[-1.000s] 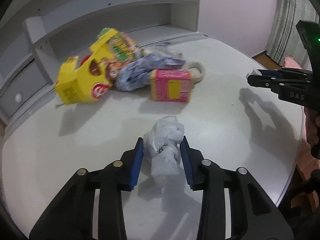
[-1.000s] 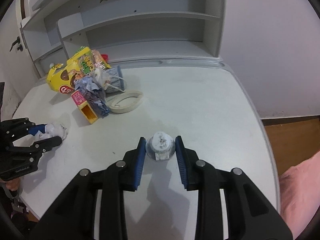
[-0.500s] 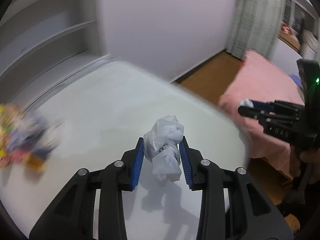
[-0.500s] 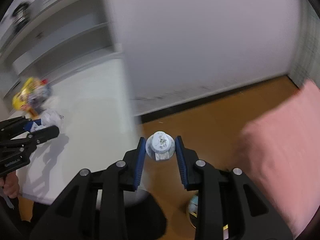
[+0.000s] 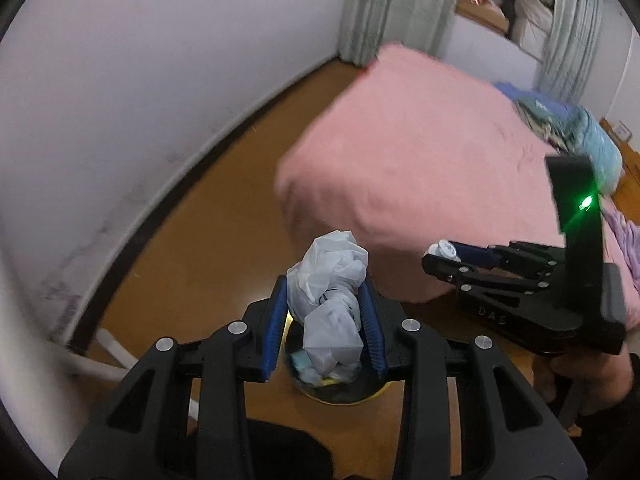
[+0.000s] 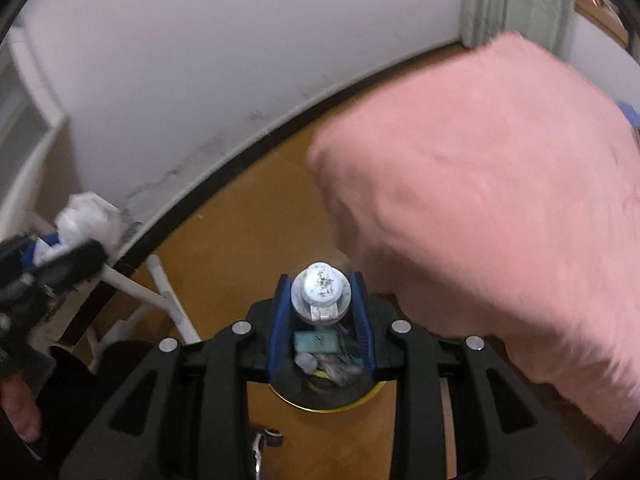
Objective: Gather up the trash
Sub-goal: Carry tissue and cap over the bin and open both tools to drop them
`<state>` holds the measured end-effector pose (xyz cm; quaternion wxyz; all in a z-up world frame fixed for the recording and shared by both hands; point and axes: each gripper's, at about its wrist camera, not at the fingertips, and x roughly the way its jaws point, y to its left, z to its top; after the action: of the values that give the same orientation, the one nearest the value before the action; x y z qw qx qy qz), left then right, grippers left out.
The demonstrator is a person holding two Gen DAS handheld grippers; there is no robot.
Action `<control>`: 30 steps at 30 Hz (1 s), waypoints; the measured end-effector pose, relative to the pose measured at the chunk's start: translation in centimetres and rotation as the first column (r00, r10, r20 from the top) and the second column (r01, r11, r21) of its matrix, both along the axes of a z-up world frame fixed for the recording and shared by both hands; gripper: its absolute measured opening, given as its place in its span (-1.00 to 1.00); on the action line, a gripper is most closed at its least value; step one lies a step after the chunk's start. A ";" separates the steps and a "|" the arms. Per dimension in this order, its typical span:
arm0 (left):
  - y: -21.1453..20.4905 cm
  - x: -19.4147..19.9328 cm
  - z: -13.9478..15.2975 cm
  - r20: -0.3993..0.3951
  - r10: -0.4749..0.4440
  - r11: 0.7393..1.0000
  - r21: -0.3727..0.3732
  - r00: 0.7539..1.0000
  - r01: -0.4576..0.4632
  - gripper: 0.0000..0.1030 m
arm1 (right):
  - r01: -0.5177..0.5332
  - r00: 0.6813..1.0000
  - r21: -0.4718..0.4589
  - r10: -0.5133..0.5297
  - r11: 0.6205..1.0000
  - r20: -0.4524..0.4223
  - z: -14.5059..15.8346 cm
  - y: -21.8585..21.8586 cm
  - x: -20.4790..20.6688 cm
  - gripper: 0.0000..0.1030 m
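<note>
Left wrist view: left tool [image 5: 326, 320] points down at the floor, its blue pads pressed on either side of a crumpled white bag [image 5: 330, 292], partly closed around it.
Bag position: held upright between the pads, its top bulging above the fingertips, hanging over a bin [image 5: 340, 390].
Bin: round, dark inside with a yellow rim, standing on the wooden floor [image 5: 208, 240] just beside a pink bed [image 5: 420, 160]; scraps of trash already lie in it.
Right tool, seen from the left: right tool [image 5: 440, 254] hovers to the right of the bag, level with it, a hand [image 5: 588, 368] on its handle and a green light lit on its body.
Right wrist view: right tool [image 6: 320, 300] also points down, pads partly closed on a small white cap [image 6: 320, 290], gripped at both sides.
Cap position: directly over the bin [image 6: 328, 400], whose trash shows between the fingers.
Left tool, seen from the right: left tool [image 6: 72, 256] sits at the left edge, blurred, with the bag [image 6: 86, 220] in its tip.
Surroundings: white wall [image 6: 200, 60] with a dark skirting, white tubes [image 6: 168, 292] on the floor near it.
</note>
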<state>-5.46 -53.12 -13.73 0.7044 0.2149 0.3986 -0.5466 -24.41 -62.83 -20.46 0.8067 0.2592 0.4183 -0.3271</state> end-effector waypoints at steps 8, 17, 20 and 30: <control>-4.0 -1.5 -13.5 -0.136 0.034 0.980 0.198 0.990 -0.006 -0.32 | 0.017 0.992 0.128 -0.001 0.992 -0.123 -7.6 -1.7 -0.6 -0.41; -4.9 -1.2 -17.0 -0.173 0.043 0.971 0.238 0.984 0.000 -0.31 | 0.015 0.992 0.167 0.007 0.986 -0.128 -8.2 -1.4 -0.1 -0.41; -4.6 -1.0 -17.2 -0.196 0.049 0.970 0.245 0.979 0.001 -0.31 | 0.009 0.991 0.162 0.013 0.987 -0.133 -8.1 -1.3 0.2 -0.41; -4.4 -1.3 -16.2 -0.206 0.038 0.976 0.216 0.978 0.008 0.21 | 0.005 0.990 0.154 0.018 0.988 -0.143 -8.0 -1.0 0.5 -0.41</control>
<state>-6.76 -57.52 -29.97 0.6352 0.2285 0.5291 -0.5142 -23.92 -63.87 -28.48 0.7531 0.2952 0.5002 -0.3089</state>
